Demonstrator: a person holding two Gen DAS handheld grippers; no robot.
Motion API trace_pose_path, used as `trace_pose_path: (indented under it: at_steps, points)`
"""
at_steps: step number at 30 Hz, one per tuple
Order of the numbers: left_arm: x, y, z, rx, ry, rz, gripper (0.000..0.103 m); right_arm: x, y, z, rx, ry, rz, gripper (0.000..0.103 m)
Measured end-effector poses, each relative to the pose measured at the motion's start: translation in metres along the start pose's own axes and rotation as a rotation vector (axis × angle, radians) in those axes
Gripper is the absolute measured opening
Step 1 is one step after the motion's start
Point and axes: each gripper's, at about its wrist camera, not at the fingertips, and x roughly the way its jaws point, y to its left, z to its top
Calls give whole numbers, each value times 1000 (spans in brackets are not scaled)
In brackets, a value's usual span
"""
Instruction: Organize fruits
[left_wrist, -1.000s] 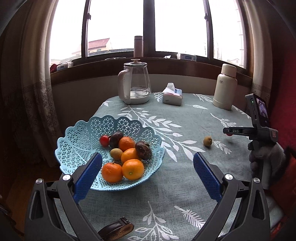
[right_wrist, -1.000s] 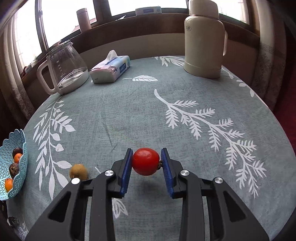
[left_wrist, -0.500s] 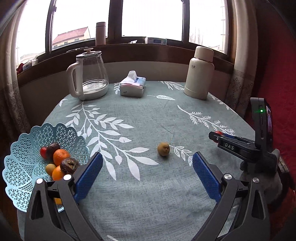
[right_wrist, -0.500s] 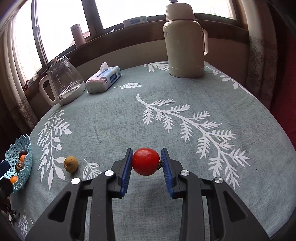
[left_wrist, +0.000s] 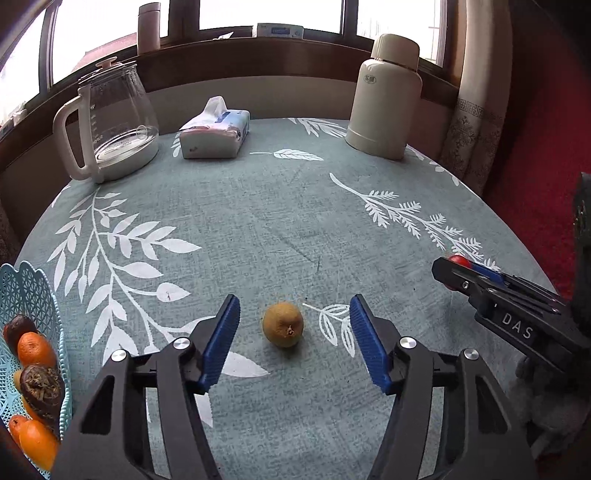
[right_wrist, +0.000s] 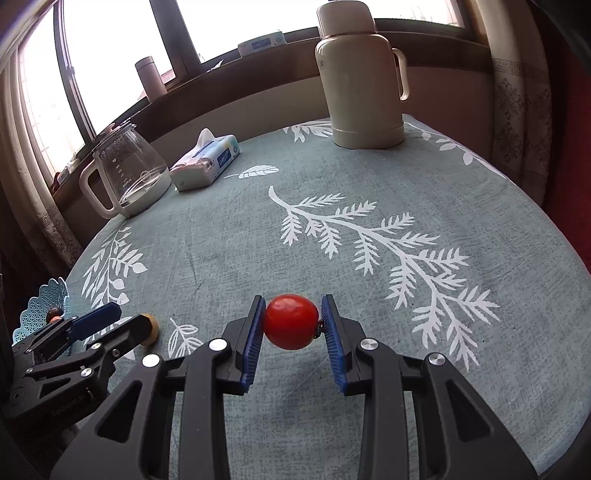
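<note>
Basket (left_wrist: 35, 295), lower left of the left view, has slid to the frame edge as the left gripper (left_wrist: 291, 332) swung over. Its fingers now stand wide open around the kiwi (left_wrist: 283, 324), ready to grasp. Right gripper (right_wrist: 291, 325) still clamps the tomato (right_wrist: 291, 321), centre frame.

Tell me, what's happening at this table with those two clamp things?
A person is sorting fruit with a handheld gripper in each hand. The right gripper is shut on a red tomato, held above the tablecloth. The left gripper is open, its fingers either side of a yellow-brown fruit lying on the cloth, not yet gripped. A blue basket at the table's left edge already holds oranges and dark fruits.
</note>
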Motion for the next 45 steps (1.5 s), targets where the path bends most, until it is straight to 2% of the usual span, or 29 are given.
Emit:
trace_pose_path:
  at_steps: [1, 3, 5, 9, 15, 35, 41, 45]
  points:
    - [6, 3, 0, -15, 16, -4, 52, 0, 0, 0, 1, 0, 1, 32]
    - [14, 10, -1, -50, 42, -16, 36, 1, 0, -2, 0, 4, 4, 32]
    - [20, 12, -3, -60, 54, -18, 31, 1, 1, -2, -6, 6, 11, 32]
    - [20, 7, -7, -37, 38, -12, 30, 4, -1, -3, 4, 22, 24, 32]
    - [19, 17, -8, -84, 27, -55, 28, 10, -3, -2, 16, 39, 30, 32]
    - [19, 17, -8, -97, 20, -63, 28, 14, -5, -4, 32, 54, 40, 32]
    - [13, 18, -7, -110, -9, -36, 28, 13, -4, -4, 31, 51, 34, 32]
    - [1, 16, -6, -103, -61, -5, 28, 12, -4, -3, 30, 45, 30, 32]
